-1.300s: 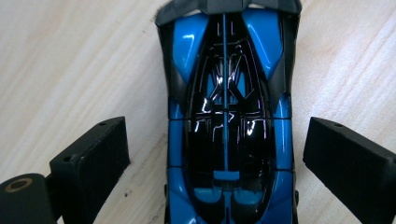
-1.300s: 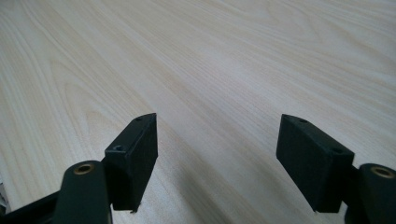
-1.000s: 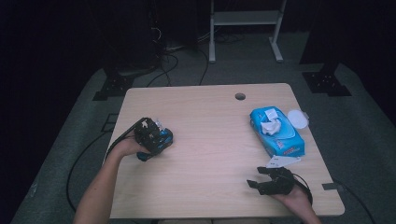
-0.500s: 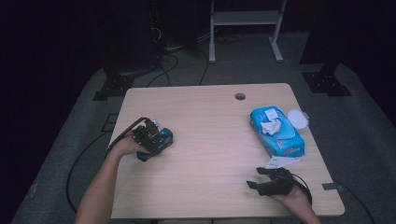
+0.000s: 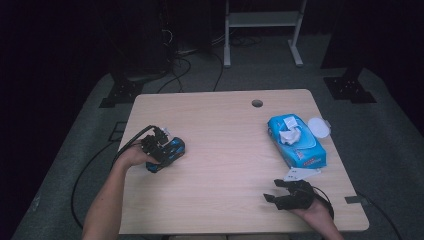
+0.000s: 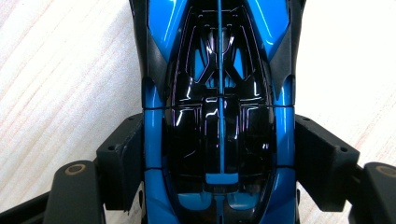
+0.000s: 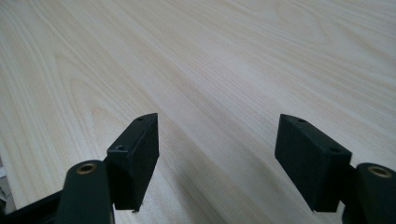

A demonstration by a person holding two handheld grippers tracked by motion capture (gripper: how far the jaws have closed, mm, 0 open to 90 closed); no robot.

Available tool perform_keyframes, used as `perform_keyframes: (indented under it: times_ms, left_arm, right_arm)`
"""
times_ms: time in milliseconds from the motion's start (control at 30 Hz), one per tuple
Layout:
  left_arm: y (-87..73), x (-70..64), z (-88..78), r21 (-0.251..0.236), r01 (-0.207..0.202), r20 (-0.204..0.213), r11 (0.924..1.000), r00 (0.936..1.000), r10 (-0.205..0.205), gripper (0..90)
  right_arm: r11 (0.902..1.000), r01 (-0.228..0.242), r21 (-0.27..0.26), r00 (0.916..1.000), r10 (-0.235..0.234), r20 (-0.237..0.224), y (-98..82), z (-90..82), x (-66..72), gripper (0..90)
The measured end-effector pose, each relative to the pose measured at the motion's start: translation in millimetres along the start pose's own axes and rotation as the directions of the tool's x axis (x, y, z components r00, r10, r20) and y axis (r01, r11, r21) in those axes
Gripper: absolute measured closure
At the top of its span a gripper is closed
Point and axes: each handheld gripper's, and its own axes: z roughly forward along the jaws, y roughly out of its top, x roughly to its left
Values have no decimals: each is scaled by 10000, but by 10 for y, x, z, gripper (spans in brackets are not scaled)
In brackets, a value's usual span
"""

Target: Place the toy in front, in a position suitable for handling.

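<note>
**Jaws Close In on the Toy Car**

Since a moment ago, the left gripper (image 5: pixel 167 148) has been closing its jaws around the blue car (image 6: pixel 219 112) at the table's left, hugging its sides to get a firm hold. The right gripper (image 7: pixel 217 158) rests wide open, holding nothing, near the wipes (image 5: pixel 296 141).

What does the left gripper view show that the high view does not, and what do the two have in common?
Left gripper view: a close look at the toy car, with its glossy black roof and blue centre line. The left gripper has just been closing, and its fingers lie against the car's two sides.

High view: the whole table, the blue wipes pack with its white lid open, and the right gripper resting near the front edge, apart from everything.

Both: the blue car on the pale wood, with the left gripper around it.
</note>
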Motion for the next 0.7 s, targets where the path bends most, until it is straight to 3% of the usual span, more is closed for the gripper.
perform_keyframes:
  times_ms: [500, 700]
  left_arm:
    - [-19, 18, -66, -177, 82, -71, 9998, 9999, -83, 258]
    - [-22, 22, -128, -531, 184, -27, 9984, 9998, -185, 258]
  right_arm:
    - [10000, 69, -21, 10000, -69, 24, 8, 11, 7, 296]
    - [10000, 80, -20, 10000, -80, 24, 10, 14, 10, 296]
